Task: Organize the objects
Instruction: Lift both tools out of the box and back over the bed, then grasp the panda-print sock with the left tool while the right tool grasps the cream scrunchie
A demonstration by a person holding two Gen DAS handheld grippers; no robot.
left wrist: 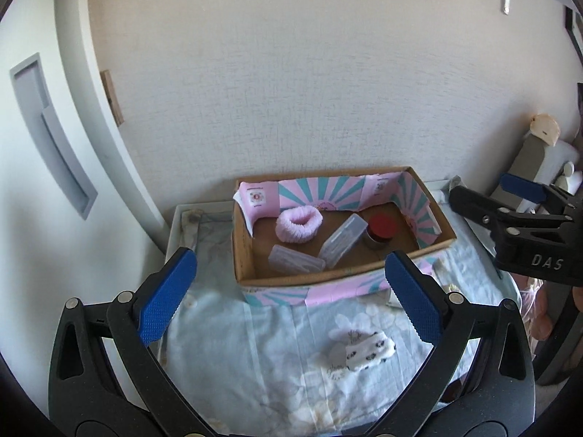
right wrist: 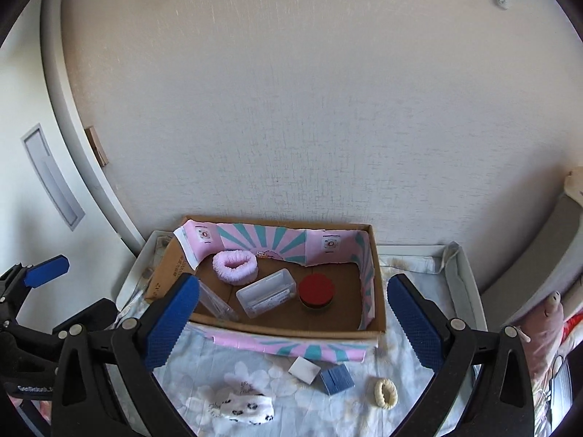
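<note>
Left claw point(left wrist: 288, 298): fingers stood wide apart at the lower part of the left wrist frame, holding nothing and touching nothing; blue pads point(left wrist: 165, 296) faced inward.
Right claw point(right wrist: 291, 322): fingers likewise spread wide in the lower part of the right wrist frame, with nothing between them; it also showed at the right edge of the left wrist frame, apart from the box.
Box point(right wrist: 291, 329): an open cardboard box with pink and teal paper lining sat at the centre of both frames, against the wall, on the cloth-covered surface point(right wrist: 204, 367).
Pink scrunchie point(right wrist: 235, 266): lay inside the box, toward its upper left.
Clear case point(right wrist: 266, 293): lay tilted in the middle of the box, just beside the red-lidded jar point(right wrist: 316, 291) on its right.
Second clear case point(left wrist: 296, 260): lay along the near left wall of the box in the left wrist frame; partly hidden behind the left finger in the right wrist frame.
Patterned sock point(right wrist: 247, 408): rested on the cloth at the bottom centre, outside the box, below both claws' gaps.
White block point(right wrist: 304, 369): on the cloth just below the box's front wall, beside the blue block point(right wrist: 337, 378).
Cream scrunchie point(right wrist: 386, 393): on the cloth at lower right, near the right finger but apart from it.
</note>
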